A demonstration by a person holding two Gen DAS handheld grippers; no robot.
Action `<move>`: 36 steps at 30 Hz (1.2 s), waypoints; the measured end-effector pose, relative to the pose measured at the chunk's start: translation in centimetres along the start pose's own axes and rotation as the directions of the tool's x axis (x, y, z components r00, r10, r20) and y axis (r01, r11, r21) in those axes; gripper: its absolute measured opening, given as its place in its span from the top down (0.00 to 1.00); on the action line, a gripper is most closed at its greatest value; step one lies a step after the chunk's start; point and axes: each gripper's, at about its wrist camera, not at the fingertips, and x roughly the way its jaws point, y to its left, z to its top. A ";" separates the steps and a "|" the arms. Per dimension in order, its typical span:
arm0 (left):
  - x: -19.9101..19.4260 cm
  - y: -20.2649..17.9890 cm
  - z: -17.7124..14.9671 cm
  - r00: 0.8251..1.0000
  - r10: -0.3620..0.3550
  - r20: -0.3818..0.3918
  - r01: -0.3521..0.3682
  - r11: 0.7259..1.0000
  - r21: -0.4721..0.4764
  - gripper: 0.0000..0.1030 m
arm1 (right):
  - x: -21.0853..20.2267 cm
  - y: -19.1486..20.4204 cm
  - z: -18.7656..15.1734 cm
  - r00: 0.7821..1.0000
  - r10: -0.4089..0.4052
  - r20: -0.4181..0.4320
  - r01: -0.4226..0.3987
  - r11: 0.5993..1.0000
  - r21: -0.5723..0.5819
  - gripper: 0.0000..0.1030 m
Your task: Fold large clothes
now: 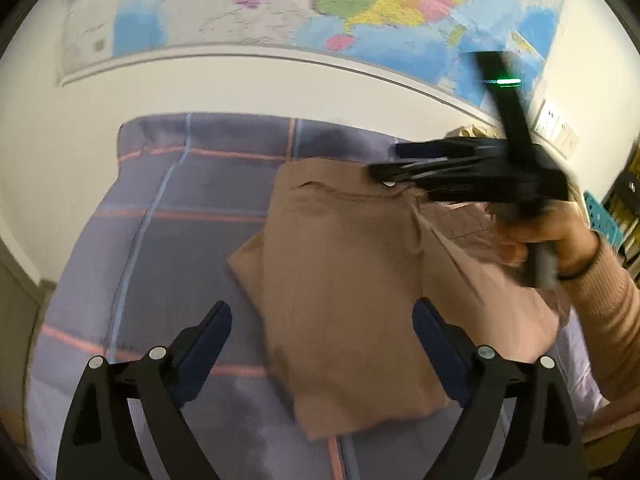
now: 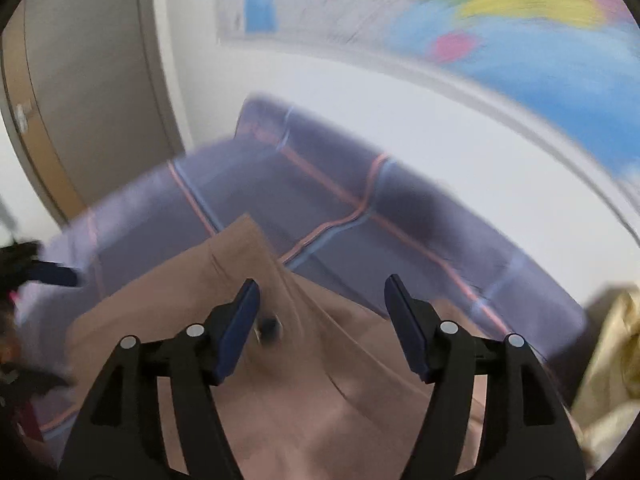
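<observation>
Left wrist: left hand-held gripper (image 1: 322, 334) gapes, tilted over folded brown garment (image 1: 348, 280).

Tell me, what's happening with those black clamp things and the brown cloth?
A person is folding a brown garment on a plaid bedcover, using a hand-held gripper in each hand. Right now neither is gripping: the left gripper and the right gripper both have their fingers spread open above the cloth, which lies folded into a rough rectangle. A map hangs on the wall behind.

Both grippers are black with dark blue pads and silver pivot screws. At three o'clock in the left wrist view, the right hand (image 1: 560, 232) wears a ribbed peach sleeve (image 1: 612, 300) and a thin dark wristband (image 1: 580, 272).
</observation>
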 end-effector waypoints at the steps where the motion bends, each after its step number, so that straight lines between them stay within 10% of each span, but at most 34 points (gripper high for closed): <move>1: 0.5 -0.6 0.5 1.000 0.013 -0.006 -0.013 1.000 0.026 0.14 | -1.9 -1.2 -0.8 1.000 -0.015 0.024 0.014 1.000 0.017 0.37; 13: 8.3 -8.0 5.3 0.987 -0.056 -0.152 0.083 0.981 0.175 0.14 | -5.4 -9.2 -12.0 0.986 -0.051 -0.161 0.080 0.980 0.181 0.24; 15: 9.8 -8.4 5.7 0.983 -0.037 -0.179 0.068 0.982 0.175 0.18 | -4.8 -8.8 -12.2 0.986 -0.044 -0.160 0.071 0.983 0.167 0.56; 17: 10.8 -8.6 5.6 0.983 -0.006 -0.184 0.041 0.981 0.191 0.34 | -4.7 -8.7 -12.2 0.988 0.013 -0.156 0.016 0.983 0.184 0.88; 23: 11.5 -8.2 7.5 0.986 -0.008 -0.165 0.033 0.989 0.145 0.99 | -9.5 -8.5 -9.9 0.997 -0.079 0.001 0.077 0.982 0.173 0.95; 28: 11.0 -7.6 10.7 0.996 -0.025 -0.091 0.031 0.997 0.069 0.93 | -9.1 -8.3 -6.7 0.970 -0.234 0.069 0.226 0.968 0.105 0.95; 31: 11.8 -7.9 10.2 0.994 -0.016 -0.106 0.025 0.996 0.085 0.67 | -5.2 -9.4 -7.5 0.977 -0.210 -0.044 0.214 0.968 0.132 0.93; 36: 13.0 -9.3 7.7 0.990 0.037 -0.137 -0.009 0.980 0.200 0.52 | -5.3 -10.4 -8.9 0.981 -0.186 -0.046 0.191 0.964 0.185 0.53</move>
